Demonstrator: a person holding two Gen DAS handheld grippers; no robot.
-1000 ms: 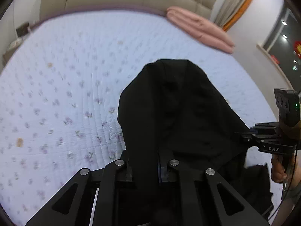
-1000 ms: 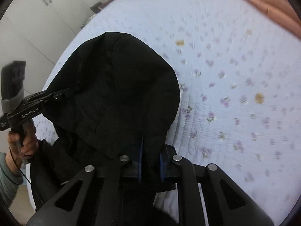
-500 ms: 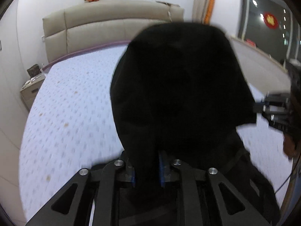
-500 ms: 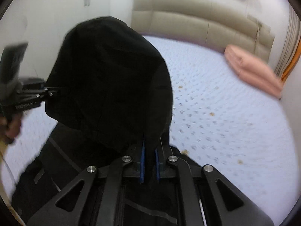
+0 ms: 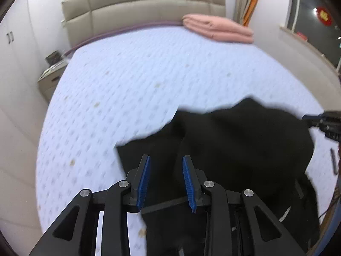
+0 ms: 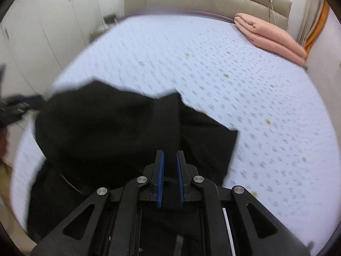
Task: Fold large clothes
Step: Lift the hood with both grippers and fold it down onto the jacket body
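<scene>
A large black garment point(image 5: 245, 140) lies spread on the lilac quilted bed point(image 5: 149, 81), its edges blurred. My left gripper point(image 5: 166, 160) hovers over its near left corner. The jaws are opening and stand well apart, and the blue pads point(image 5: 143, 179) do not touch the cloth below them. In the right wrist view the same black garment point(image 6: 110, 128) fills the lower left. My right gripper point(image 6: 169, 155) is over it with a narrow gap. Its jaws are starting to open, and a band of the cloth still runs in between the pads. Each gripper shows dimly at the edge of the other's view.
A folded pink blanket point(image 5: 217, 29) lies at the far right corner of the bed, below a beige padded headboard point(image 5: 138, 6). A bedside table point(image 5: 51, 74) and white wardrobe doors point(image 6: 42, 21) stand on the left. A window and curtains are on the right.
The garment, held up and billowing in front of both cameras before, has dropped onto the bed. The left jaws have spread and let go of it. Both grippers rose and swung forward.
</scene>
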